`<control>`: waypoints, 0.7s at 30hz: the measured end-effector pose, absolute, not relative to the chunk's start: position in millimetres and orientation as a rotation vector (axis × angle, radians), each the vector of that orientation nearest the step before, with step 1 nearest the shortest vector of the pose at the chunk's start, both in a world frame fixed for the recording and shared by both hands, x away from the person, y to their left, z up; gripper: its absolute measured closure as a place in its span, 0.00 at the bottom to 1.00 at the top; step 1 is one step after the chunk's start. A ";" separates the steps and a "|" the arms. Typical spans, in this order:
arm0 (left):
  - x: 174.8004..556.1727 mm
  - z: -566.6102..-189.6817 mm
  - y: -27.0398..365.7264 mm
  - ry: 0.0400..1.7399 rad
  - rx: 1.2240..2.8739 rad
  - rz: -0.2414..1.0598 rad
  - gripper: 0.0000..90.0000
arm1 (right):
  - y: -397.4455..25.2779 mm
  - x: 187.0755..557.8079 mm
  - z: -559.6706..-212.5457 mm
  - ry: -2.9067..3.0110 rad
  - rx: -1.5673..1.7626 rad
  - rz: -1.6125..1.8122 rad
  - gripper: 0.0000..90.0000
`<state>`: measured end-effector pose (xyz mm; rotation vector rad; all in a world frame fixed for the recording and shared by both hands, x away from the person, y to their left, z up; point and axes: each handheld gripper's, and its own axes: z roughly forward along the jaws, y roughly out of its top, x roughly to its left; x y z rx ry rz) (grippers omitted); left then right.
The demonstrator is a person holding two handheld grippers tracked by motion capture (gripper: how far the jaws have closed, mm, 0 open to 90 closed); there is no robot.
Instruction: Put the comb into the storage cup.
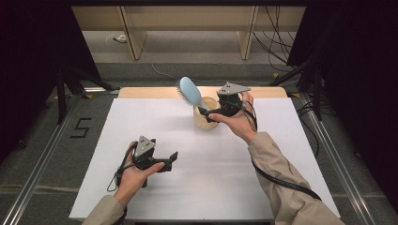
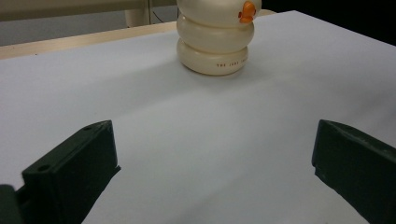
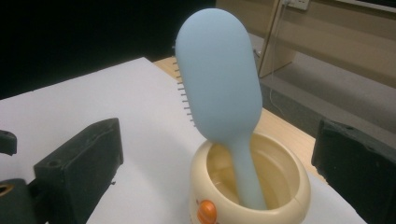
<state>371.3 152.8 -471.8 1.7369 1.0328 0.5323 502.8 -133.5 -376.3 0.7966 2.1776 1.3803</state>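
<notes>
White table (image 1: 141,122), wooden shelving (image 1: 187,18), cables (image 1: 277,42), perhaps a floor-marked "5" (image 1: 80,127).

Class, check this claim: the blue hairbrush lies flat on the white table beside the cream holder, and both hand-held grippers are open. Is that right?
Not quite. The blue hairbrush stands handle-down inside the cream holder, leaning on its rim, as the right gripper view shows. The rest holds: the left hand-held gripper and the right hand-held gripper are open.

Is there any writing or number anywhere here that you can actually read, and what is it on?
"5": a large dark numeral on the floor left of the table.
A line of small dark print on the lowest ring of the cream holder, seen in the left gripper view: too small and blurred to read.
Nothing legible on the blue hairbrush.
</notes>
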 end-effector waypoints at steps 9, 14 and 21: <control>371.3 -471.6 153.1 1.034 1.736 0.532 0.00 | -143.5 498.5 -380.9 2.181 0.804 1.373 0.04; 371.4 -471.7 153.2 1.035 1.737 0.533 0.00 | -149.5 496.2 -383.3 2.183 0.808 1.369 0.04; 371.6 -471.8 153.4 1.035 1.736 0.533 0.00 | -157.7 493.6 -386.0 2.189 0.818 1.372 0.04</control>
